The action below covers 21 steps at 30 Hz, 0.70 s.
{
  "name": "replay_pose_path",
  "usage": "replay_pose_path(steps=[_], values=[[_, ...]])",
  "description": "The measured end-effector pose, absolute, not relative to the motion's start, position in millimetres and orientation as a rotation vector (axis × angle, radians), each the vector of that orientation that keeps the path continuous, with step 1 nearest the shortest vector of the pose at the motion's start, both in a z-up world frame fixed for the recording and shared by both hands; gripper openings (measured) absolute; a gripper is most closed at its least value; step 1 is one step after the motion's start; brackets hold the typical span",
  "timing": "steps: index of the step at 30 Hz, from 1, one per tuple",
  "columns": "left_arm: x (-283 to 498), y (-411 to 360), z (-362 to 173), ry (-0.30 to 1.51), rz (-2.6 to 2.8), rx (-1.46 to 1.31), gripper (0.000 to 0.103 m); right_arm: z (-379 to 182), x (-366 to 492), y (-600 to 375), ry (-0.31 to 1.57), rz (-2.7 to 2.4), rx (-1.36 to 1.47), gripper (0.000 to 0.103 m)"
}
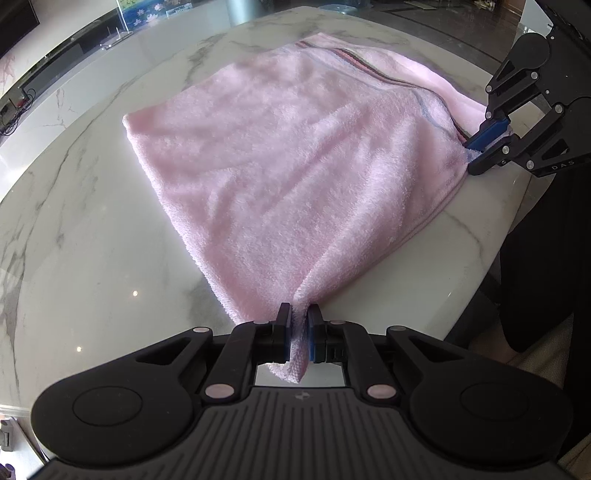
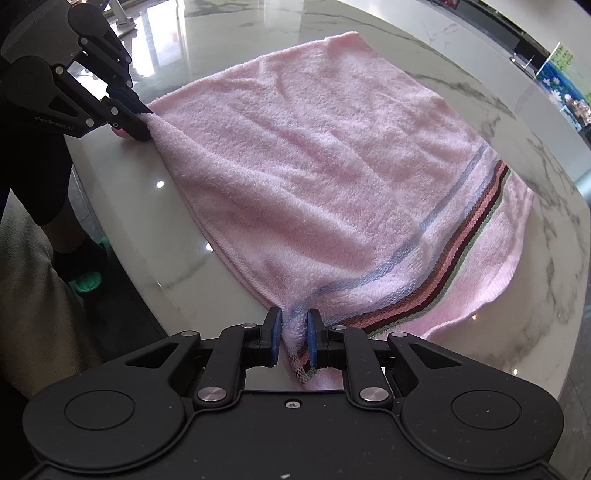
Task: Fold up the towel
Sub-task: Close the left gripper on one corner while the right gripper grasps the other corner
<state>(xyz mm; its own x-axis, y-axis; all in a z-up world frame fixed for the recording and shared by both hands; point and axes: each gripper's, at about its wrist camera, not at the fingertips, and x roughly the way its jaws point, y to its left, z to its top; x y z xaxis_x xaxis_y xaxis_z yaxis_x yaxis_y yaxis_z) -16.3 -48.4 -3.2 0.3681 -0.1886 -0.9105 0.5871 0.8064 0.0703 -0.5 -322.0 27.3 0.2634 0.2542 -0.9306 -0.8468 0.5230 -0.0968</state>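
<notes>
A pink towel (image 1: 288,155) with a striped band (image 2: 469,243) lies folded over on the white marble table (image 1: 92,258). My left gripper (image 1: 299,314) is shut on its plain near corner. My right gripper (image 2: 293,321) is shut on the striped near corner. In the left wrist view the right gripper (image 1: 480,147) shows at the right, pinching the towel's edge. In the right wrist view the left gripper (image 2: 142,123) shows at the upper left, pinching the other corner. The towel (image 2: 314,155) is stretched between both grippers, near the table's front edge.
The table's rounded front edge (image 1: 476,291) runs close below the towel. The person's leg and a green sandal (image 2: 88,280) are beside the table on the left. A low shelf with cables (image 1: 14,107) and a colourful box (image 1: 144,11) lie beyond the far edge.
</notes>
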Motion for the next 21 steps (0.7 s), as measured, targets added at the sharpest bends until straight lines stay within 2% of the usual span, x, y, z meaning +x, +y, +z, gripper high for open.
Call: replay_pose_path(steps=[8,9,11,13,16,21], values=[[-20,-63,-2,1.065,-0.565,0.508,0.008,32,0,-324,1.042,0.871,-0.741,0.016],[-22,-64,-2,1.060,-0.576,0.533,0.008,33,-1,-325,1.037,0.882,-0.757,0.018],[-24,-66,0,1.050,-0.600,0.575,0.011,36,-2,-327,1.025,0.904,-0.789,0.030],[-24,-66,-1,1.043,-0.626,0.608,0.012,37,-2,-325,1.020,0.911,-0.824,0.039],[-25,-68,0,1.034,-0.657,0.662,0.012,39,-7,-323,0.998,0.956,-0.917,0.043],[-26,-66,-1,1.045,-0.697,0.722,0.012,31,-6,-317,1.033,1.006,-1.002,0.043]])
